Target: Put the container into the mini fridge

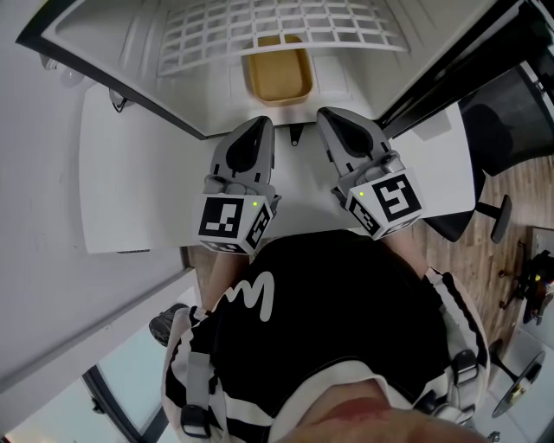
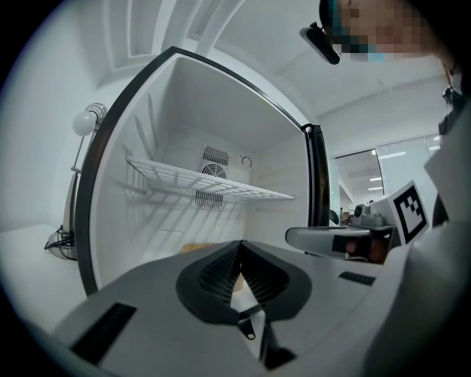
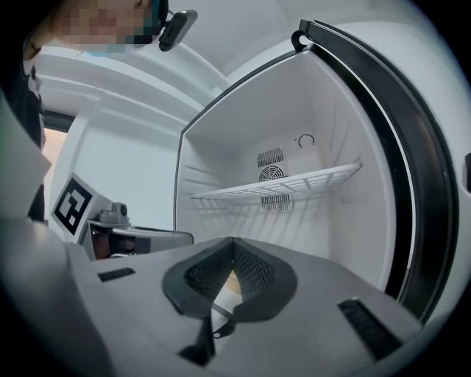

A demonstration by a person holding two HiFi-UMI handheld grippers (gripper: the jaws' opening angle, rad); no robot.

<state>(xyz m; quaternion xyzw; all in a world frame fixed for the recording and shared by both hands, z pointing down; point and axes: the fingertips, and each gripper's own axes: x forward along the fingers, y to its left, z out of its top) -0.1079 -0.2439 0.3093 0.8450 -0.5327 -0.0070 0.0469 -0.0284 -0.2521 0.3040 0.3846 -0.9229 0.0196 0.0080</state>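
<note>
I count two tools, both mine. My left gripper (image 1: 254, 126) and my right gripper (image 1: 334, 118) sit level and side by side, the left at 9 o'clock of the right, with a narrow strip of bare surface between them. In each gripper view the two dark ribbed pads meet at their tips, so both sets of jaws are together and nothing is clamped in either.

There is one container (image 1: 277, 76), a tan tray. It lies on the floor of the one mini fridge (image 1: 112, 39), at 12 o'clock from my grippers and apart from both. Its far end sits under the front edge of the single white wire shelf (image 1: 277, 26). From the left gripper view only a tan sliver of it shows, low under the shelf and just past my left jaw tips.

The fridge's black-rimmed opening closes in on both sides. One rim runs down to about 10 o'clock of the left gripper, close to its tip, and the other passes at about 2 o'clock of the right gripper. Between those rims the white fridge floor is open from my jaw tips to the container's near wall.

The one white table (image 1: 130, 190) spreads out at 9 o'clock and ends in a straight edge. One black chair (image 1: 511, 112) stands at 3 o'clock, well apart.
</note>
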